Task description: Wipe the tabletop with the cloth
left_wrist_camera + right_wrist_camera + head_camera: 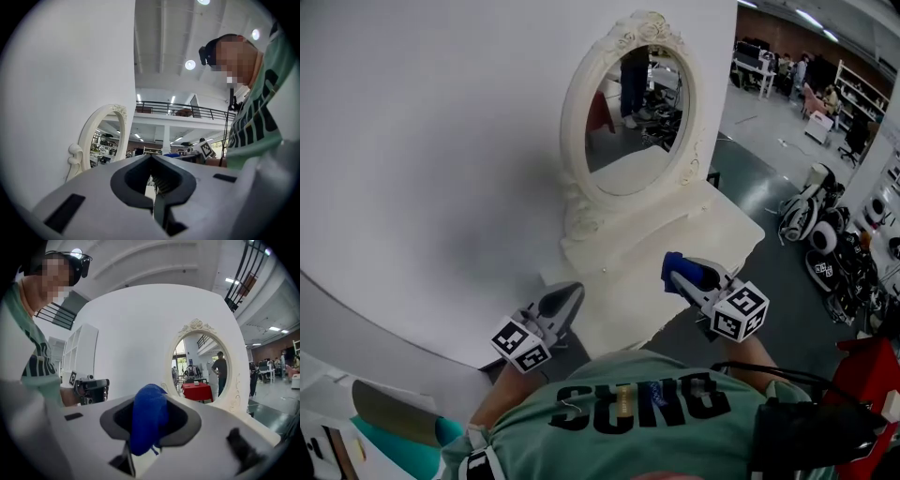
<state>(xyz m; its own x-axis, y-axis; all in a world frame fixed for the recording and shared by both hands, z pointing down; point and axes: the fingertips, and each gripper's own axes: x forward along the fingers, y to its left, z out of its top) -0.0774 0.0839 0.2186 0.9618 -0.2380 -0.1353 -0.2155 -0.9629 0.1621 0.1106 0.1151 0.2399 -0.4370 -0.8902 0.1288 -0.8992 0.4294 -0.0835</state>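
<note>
A white dressing table (pixel 717 228) with an oval framed mirror (pixel 630 112) stands against a white wall. My right gripper (pixel 673 264) hovers at the table's front edge, shut on a bunched blue cloth (pixel 688 274). In the right gripper view the cloth (pixel 149 420) bulges out between the jaws, with the mirror (pixel 202 366) beyond. My left gripper (pixel 573 289) is held near the table's front left corner, shut with nothing in it. In the left gripper view its jaws (pixel 151 156) meet at the tips and the mirror (pixel 101 139) is at the left.
A curved white wall (pixel 431 169) fills the left side. To the right is grey hall floor with parked equipment (pixel 811 220) and distant desks and shelves. A red object (pixel 867 370) sits by my right side, a teal item (pixel 403 441) at the lower left.
</note>
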